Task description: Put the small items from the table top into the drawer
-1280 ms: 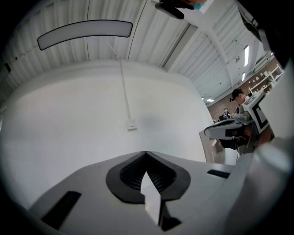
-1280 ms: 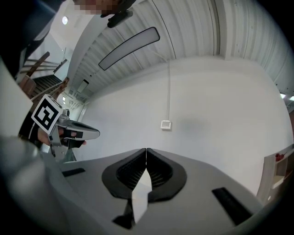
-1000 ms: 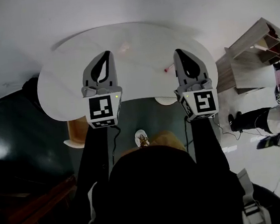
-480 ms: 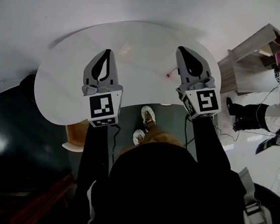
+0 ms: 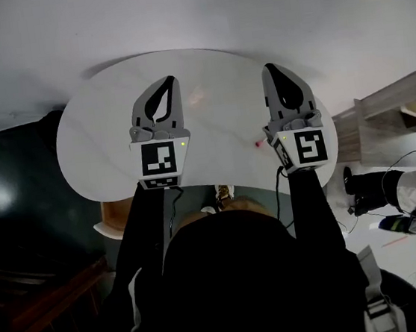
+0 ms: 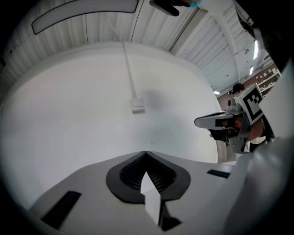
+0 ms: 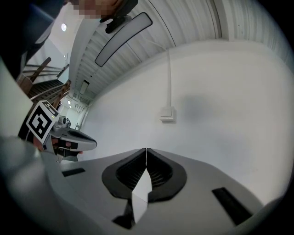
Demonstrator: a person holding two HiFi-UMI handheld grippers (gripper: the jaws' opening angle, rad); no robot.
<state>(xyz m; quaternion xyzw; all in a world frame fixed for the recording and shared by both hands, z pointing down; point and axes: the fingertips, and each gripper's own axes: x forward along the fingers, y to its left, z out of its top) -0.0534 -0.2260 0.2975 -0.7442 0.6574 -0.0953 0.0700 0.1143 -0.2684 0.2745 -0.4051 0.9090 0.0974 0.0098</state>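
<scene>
Black sleeves (image 5: 146, 229), grey hand-held grippers (image 5: 170, 79) (image 5: 267, 68)

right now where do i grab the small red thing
Probably from straight above, pinching the small red thing across its middle with the right gripper: it lies low on the table beside that gripper. Finer shape is too small to tell.

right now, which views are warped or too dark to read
Head view: strong fisheye, the table pale and low in contrast, the floor at left nearly black, left tool and right tool sharp. Left gripper view and right gripper view: the wall bowed, corners vignetted black.
</scene>
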